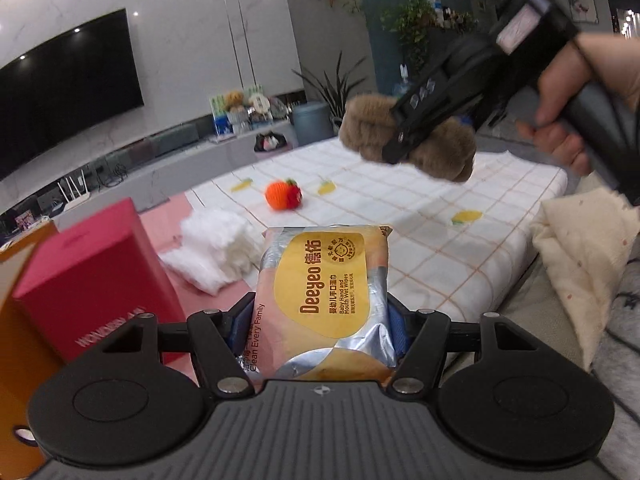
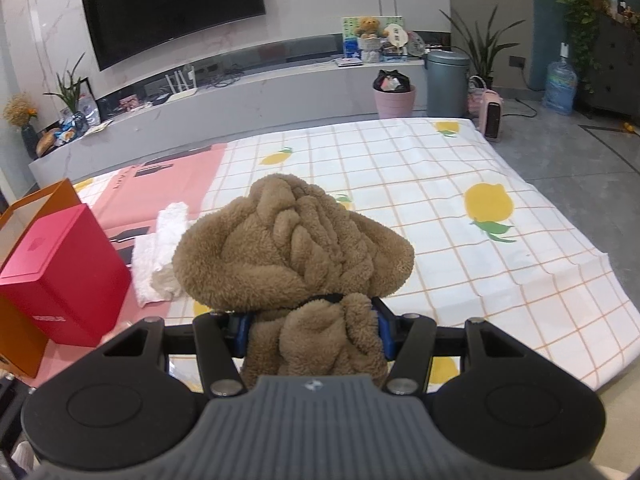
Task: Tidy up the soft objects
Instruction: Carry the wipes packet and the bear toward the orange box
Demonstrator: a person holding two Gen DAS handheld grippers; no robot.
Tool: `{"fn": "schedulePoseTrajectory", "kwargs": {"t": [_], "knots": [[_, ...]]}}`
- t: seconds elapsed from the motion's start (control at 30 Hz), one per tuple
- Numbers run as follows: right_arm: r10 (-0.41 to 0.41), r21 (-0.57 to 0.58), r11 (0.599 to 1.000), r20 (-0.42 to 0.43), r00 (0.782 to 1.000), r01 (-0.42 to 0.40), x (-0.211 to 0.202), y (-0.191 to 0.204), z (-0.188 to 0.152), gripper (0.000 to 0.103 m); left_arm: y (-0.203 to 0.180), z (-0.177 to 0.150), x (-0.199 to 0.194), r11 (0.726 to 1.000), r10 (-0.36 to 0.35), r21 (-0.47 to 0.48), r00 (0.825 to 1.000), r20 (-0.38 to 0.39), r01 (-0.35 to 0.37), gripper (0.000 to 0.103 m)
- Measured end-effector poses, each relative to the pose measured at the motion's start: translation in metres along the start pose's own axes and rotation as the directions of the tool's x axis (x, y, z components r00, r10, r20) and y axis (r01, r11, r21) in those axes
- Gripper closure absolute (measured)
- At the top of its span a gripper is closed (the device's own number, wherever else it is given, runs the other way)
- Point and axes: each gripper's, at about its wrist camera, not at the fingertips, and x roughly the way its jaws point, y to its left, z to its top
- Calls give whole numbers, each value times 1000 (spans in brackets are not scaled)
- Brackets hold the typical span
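My left gripper [image 1: 320, 320] is shut on a pink and yellow pack of wet wipes [image 1: 326, 292], lifted above the pink cloth. My right gripper [image 2: 312, 326] is shut on a brown fluffy plush [image 2: 294, 256] that fills the middle of the right wrist view. From the left wrist, that plush [image 1: 436, 152] hangs in the air over the checked mat, clamped by the right gripper [image 1: 400, 148] with a hand [image 1: 560, 120] behind it. An orange and red knitted toy [image 1: 283, 195] lies on the mat. A white fluffy towel [image 1: 216, 248] lies at the mat's left edge; it appears too as a towel [image 2: 160, 256].
A red box [image 1: 92, 280] stands at the left in front of an orange bag [image 2: 24, 216]. The lemon-print checked mat [image 2: 460, 216] covers the floor. A cream cushion [image 1: 580, 256] lies at the right. A TV, a low shelf, a pink bin [image 2: 394, 98] and a grey bin stand beyond.
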Motion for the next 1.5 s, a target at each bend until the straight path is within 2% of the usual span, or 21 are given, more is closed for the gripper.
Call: {"fn": "schedulePoseTrajectory", "kwargs": {"t": [0.13,0.33,0.53,0.67,0.8,1.0,1.07,1.23,1.37,1.4,1.47,1.5], "knots": [[42,18,999,11,999,-43,-1,7,1,48,18,6,-27,999,-1,-44,1000,22,2,29],[145,13,989,48,988,-146,-15,25,4,48,60,9,-71,993,79,-92,995,65,-73,29],[266,12,964,73,961,-267,-35,66,11,48,124,7,-109,965,200,-187,976,81,-182,30],[345,-10,938,121,931,-346,-48,108,19,48,175,14,-116,931,277,-254,960,32,-261,30],[365,-45,931,132,922,-362,-43,148,26,48,224,26,-101,896,303,-314,949,-88,-316,30],[426,-96,904,97,899,-418,-25,185,29,48,269,37,-52,891,315,-285,932,-177,-355,30],[432,-115,900,95,897,-421,-20,191,29,48,277,40,-29,891,320,-268,926,-201,-367,30],[449,-124,890,68,891,-439,-9,188,24,48,290,37,22,872,336,-271,901,-275,-408,30],[427,-113,901,64,902,-419,-1,188,23,48,295,27,45,860,339,-276,884,-322,-430,29],[428,-111,900,59,902,-420,2,186,23,48,296,26,49,856,333,-275,875,-351,-437,29],[431,-113,899,49,901,-424,6,187,22,48,299,23,50,845,322,-290,862,-392,-448,23],[429,-116,899,41,902,-423,8,188,21,48,300,23,45,842,317,-308,867,-384,-444,20]]}}
